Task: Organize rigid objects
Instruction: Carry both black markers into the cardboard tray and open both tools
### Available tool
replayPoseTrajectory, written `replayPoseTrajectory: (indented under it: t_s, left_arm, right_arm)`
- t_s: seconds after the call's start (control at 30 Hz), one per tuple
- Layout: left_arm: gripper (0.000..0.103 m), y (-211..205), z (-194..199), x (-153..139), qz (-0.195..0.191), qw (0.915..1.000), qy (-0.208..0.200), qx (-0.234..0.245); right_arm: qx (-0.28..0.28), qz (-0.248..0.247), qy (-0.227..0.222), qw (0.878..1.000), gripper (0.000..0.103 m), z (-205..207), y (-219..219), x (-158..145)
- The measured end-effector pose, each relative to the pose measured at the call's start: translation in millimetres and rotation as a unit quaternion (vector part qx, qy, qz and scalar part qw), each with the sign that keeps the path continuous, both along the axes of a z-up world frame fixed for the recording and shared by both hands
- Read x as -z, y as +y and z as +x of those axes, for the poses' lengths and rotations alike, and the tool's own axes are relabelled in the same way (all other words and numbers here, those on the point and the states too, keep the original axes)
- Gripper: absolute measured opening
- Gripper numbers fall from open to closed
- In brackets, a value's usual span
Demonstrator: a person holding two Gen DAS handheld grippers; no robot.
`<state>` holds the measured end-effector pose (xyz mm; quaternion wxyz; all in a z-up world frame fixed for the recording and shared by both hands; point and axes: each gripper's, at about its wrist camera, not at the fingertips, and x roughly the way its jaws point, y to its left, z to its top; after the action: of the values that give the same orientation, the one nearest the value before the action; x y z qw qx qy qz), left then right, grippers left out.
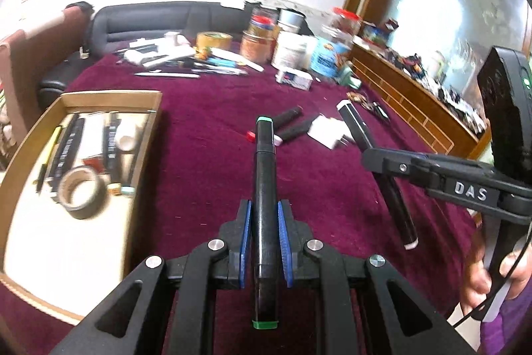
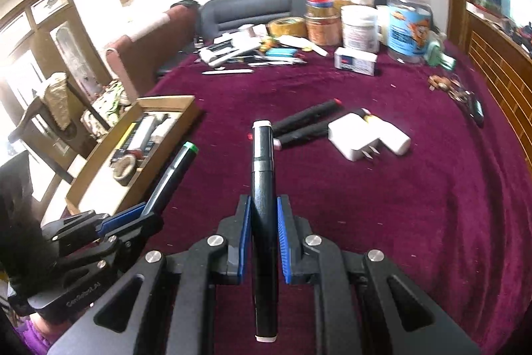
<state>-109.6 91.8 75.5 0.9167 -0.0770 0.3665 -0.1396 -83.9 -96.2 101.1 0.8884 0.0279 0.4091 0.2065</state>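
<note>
Left wrist: left gripper (image 1: 264, 222) tilted downward

A black marker with green end caps (image 1: 264, 215) is clamped between blue pads, pointing away over the maroon cloth. A black marker with white end caps (image 2: 263, 215) is clamped the same way, to its right. Farther off lie two black markers with red tips (image 2: 307, 117) side by side, touching a white plug adapter (image 2: 357, 138). At left stands a shallow cardboard box (image 1: 146, 135) holding markers and a tape roll (image 1: 81, 192).
</note>
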Motion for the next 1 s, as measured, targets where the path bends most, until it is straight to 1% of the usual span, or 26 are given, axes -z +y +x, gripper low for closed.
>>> replayPoseTrajectory:
  t_s: [0.3,0.6,0.77,0.93,1.0]
  left_arm:
    - [0.015,67,1,0,-0.013,0.9974,-0.006,-0.071]
    - [0.016,130,2,9,-0.023,0.9922,0.001,-0.123]
    - [0.016,166,0,10,-0.032,0.9882,0.004,-0.15]
    - [0.016,194,3,7,-0.023,0.9848,0.006,-0.172]
    - [0.016,205,7,6,-0.013,0.9838,0.008,-0.179]
  right_arm:
    - [-0.07,0.028,0.015,0.997,0.015,2,69,-12]
    - [-0.118,0.028,0.024,0.992,0.015,13,142,-18]
    - [-0.136,0.027,0.034,0.99,0.015,18,166,-15]
    - [-0.146,0.032,0.05,0.987,0.015,21,181,-9]
    - [-0.15,0.036,0.059,0.986,0.015,22,187,-7]
